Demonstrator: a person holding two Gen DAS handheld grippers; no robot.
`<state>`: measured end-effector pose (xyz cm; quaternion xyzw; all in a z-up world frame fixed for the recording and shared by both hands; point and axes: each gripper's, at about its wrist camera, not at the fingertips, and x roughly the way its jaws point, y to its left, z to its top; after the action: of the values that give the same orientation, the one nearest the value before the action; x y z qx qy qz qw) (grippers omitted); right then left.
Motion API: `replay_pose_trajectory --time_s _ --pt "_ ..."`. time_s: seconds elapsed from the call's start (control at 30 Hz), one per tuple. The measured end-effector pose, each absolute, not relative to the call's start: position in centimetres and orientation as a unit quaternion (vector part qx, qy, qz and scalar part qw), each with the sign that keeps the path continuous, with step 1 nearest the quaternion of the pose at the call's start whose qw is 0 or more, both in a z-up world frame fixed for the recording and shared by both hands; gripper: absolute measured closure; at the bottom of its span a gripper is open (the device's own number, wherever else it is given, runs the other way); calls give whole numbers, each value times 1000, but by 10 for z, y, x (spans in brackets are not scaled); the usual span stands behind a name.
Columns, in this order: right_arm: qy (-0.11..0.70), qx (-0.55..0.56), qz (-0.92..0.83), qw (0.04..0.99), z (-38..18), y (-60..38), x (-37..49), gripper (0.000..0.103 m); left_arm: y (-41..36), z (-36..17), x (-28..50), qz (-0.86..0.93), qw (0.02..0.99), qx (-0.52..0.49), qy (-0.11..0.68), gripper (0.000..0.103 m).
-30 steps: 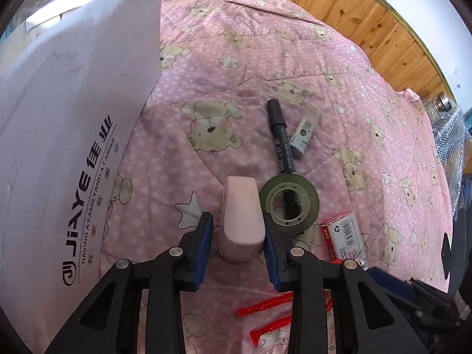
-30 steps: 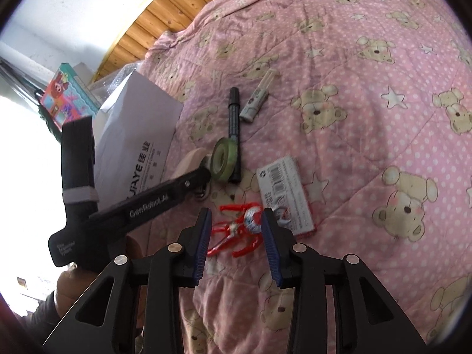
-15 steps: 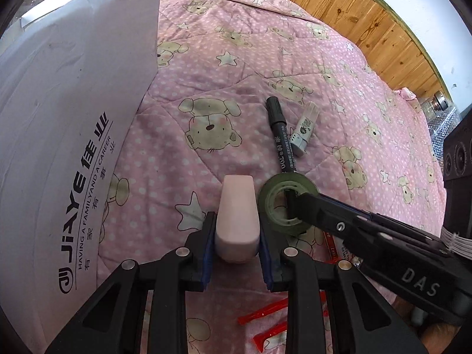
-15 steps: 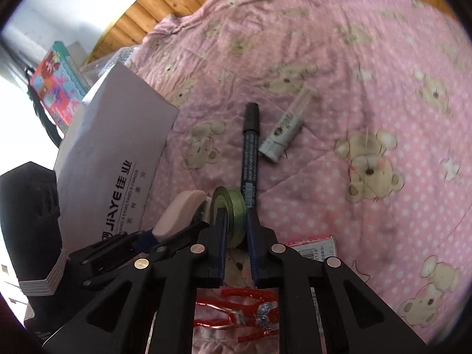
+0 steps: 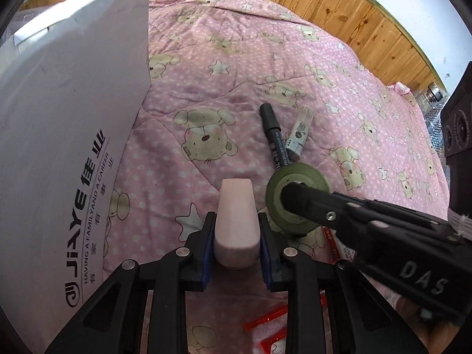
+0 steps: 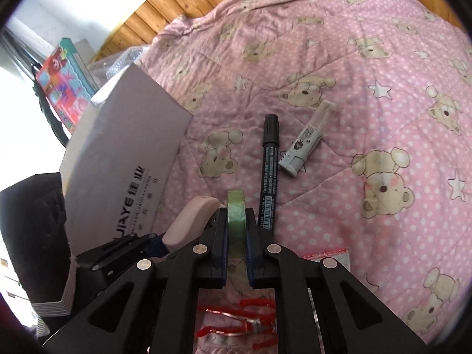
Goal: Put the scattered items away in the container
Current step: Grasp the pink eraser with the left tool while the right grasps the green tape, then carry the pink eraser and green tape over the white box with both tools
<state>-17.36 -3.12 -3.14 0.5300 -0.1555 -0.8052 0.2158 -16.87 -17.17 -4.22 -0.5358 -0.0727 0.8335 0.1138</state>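
Our left claw [image 5: 236, 247] pinches a pink eraser-like block [image 5: 236, 221] across its wide end, the blue pads flat against both sides. Our right claw [image 6: 237, 236] is pressed onto a green tape roll [image 6: 236, 215], gripping it edge-on so the ring stands upright between the fingers; from the left camera that same roll [image 5: 298, 197] sits just to the right of the pink block, with the right claw reaching in from the right.

Just beyond the tape lies a black marker [image 6: 270, 171], its barcode end almost touching the right finger, and beside it, further right, a small white tube [image 6: 306, 141]. Under and behind the right claw rest a red-handled tool [image 6: 236, 321] and a red-and-white packet [image 6: 327, 258]. Everything sits on a pink bear-print quilt [image 6: 368, 88].

The white box [image 5: 67, 135], which we take to be the container, stands close on the left of both claws. Its opening is not visible from here.

To do this well, we should lift both claws straight up before swinging left, so the tape does not drag the marker along. We judge the roll may pivot in so narrow a hold, so we keep the squeeze firm and move smoothly, and we stagger the two claws over the box so they do not collide.
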Motion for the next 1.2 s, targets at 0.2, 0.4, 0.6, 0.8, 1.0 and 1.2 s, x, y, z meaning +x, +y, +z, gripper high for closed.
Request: replay_pose_trajectory --time_s 0.2,0.4,0.6,0.8,1.0,1.2 --pt "-163 519 -813 207 -16 -22 -159 92 -165 -30 -160 836 120 -532 -62 76" --pt "-172 508 -820 203 -2 -15 -140 92 -156 -12 -148 838 119 -530 -49 76" --pt "-176 491 -829 201 16 -7 -116 92 -149 9 -126 848 125 -514 -40 76" --pt "-185 475 -837 200 32 0 -92 92 -143 29 -103 856 135 -497 -35 76" --pt "-185 458 -846 201 50 1 -65 92 -141 48 -79 865 143 -481 -33 76" --pt "-178 444 -854 202 65 -1 -43 92 -144 63 -56 873 146 -465 -33 76"
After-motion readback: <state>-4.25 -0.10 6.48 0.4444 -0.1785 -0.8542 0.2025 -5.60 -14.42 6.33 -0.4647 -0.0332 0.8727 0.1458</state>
